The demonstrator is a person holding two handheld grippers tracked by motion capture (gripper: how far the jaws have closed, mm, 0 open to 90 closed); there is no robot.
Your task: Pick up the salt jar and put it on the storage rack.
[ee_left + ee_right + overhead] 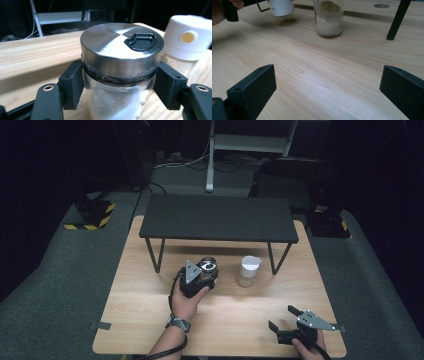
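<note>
A glass jar with a brushed steel lid [121, 47] and white powder inside sits between the jaws of my left gripper [121, 85], which is shut on the glass just under the lid. From above, that jar [208, 266] and the left gripper [200, 279] are at the table's middle, in front of the black shelf. The right gripper view has the same jar [280, 7] hanging a little above the wood, with its shadow beneath. A second jar with a white lid [248, 270] and tan powder [329, 18] stands to its right. My right gripper [283, 317] is open near the front right corner, nothing between its jaws [328, 90].
A low black shelf [218, 217] on thin legs spans the back of the wooden table [150, 320]; one leg [398, 20] stands right of the tan jar. A metal stand and dark equipment sit on the floor beyond.
</note>
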